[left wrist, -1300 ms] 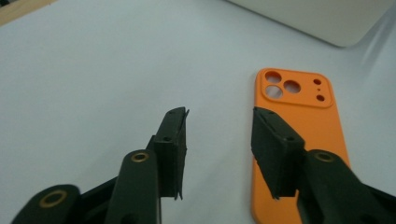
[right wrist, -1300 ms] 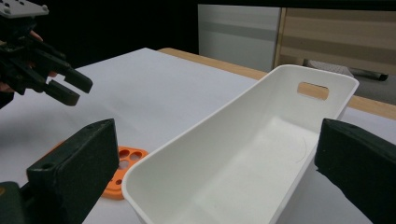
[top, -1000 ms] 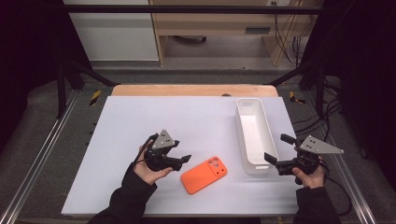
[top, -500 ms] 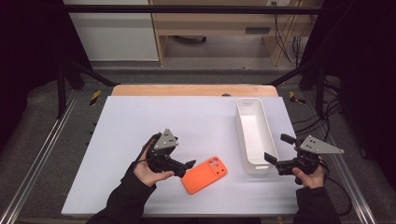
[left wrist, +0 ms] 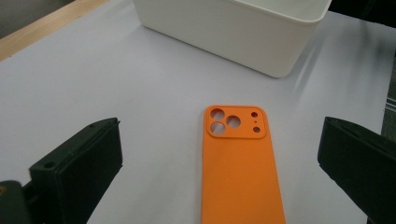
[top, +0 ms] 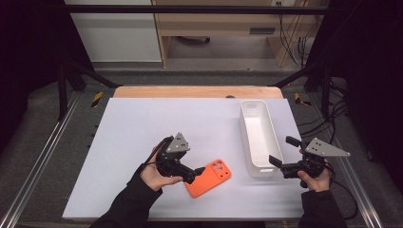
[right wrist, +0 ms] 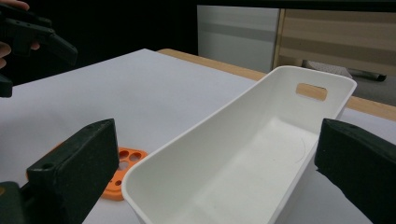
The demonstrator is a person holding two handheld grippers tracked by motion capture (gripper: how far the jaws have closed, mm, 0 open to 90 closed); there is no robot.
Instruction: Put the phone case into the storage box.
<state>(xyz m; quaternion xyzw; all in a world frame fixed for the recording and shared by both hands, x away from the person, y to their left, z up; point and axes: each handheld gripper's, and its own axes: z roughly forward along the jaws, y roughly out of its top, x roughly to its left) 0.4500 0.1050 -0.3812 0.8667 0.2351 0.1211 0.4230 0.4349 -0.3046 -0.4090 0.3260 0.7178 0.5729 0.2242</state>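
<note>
In the high view, the orange phone case point(top: 209, 178) lies flat on the white table point(top: 157, 123), low and a little right of the frame's middle, its camera cut-outs at its upper right end. The left gripper point(top: 196, 173) sits just left of it, held in a hand at the lower left, and its tips reach the case's left edge. Its jaws have just been opening and now stand spread wide. In the left gripper view the case point(left wrist: 240, 163) lies between them at the bottom centre, touching neither jaw. The white bin point(top: 259, 137) stands to the right of the case, long and narrow, running up the frame, close to the case but apart from it. At the lower right the right gripper point(top: 279, 163) hovers by the bin's near end with its jaws spread. In the right gripper view the bin point(right wrist: 243, 154) lies between them, untouched, and the case peeks out at the lower left.
</note>
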